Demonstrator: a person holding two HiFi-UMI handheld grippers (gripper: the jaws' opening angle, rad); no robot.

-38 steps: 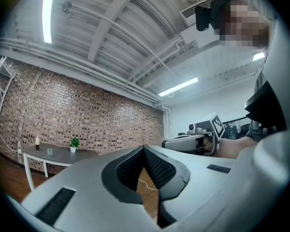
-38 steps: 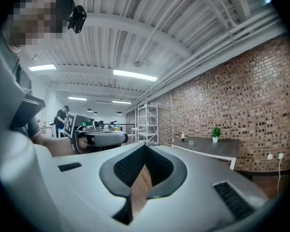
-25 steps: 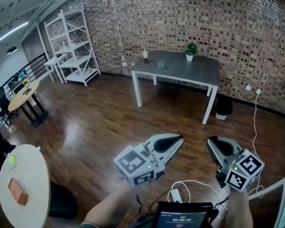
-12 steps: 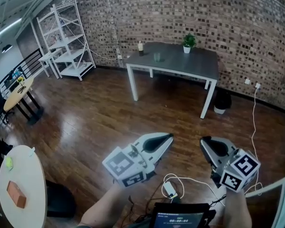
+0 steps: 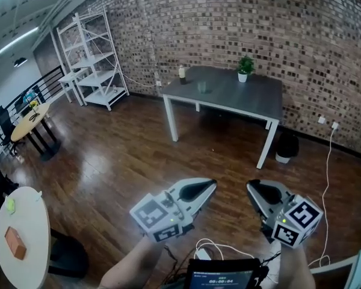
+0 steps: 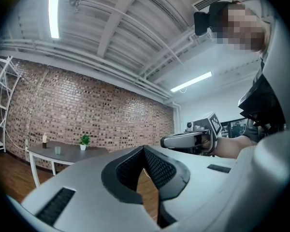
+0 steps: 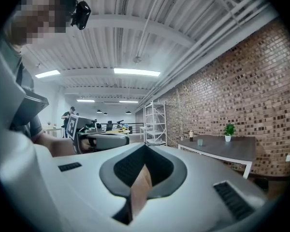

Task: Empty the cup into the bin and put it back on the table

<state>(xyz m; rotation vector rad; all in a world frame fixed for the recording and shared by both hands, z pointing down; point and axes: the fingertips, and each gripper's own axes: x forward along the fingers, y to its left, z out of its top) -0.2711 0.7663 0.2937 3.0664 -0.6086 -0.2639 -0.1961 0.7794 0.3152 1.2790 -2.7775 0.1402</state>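
My left claw point(image 5: 208, 186) and my right claw point(image 5: 254, 189) are low in front of me, side by side but apart, both with their tips aimed toward twelve o'clock. Each one is pressed together at the tips and neither pinches anything. Through the small wedge behind each pair of tips I see only the wooden floor point(image 5: 126, 155).

The cup point(image 5: 202, 87) stands upright on the grey table point(image 5: 246, 98), straight ahead at twelve o'clock and well apart from both claws. It sits on the left part of the tabletop. From the cup, a bottle point(image 5: 182, 72) stands at eleven o'clock near the back left corner. A potted plant point(image 5: 245, 67) stands at two o'clock by the back edge, close to the brick wall point(image 5: 240, 23).

The bin point(image 5: 284, 146) is on the floor at my one o'clock, just beside the table's front right leg and below the tabletop's right end.

A white shelf unit point(image 5: 90, 59) stands against the wall at my ten o'clock. At eight o'clock a round white table point(image 5: 30, 264) carries an orange block point(image 5: 14, 242). A screen point(image 5: 221, 277) sits just below my claws at six o'clock.
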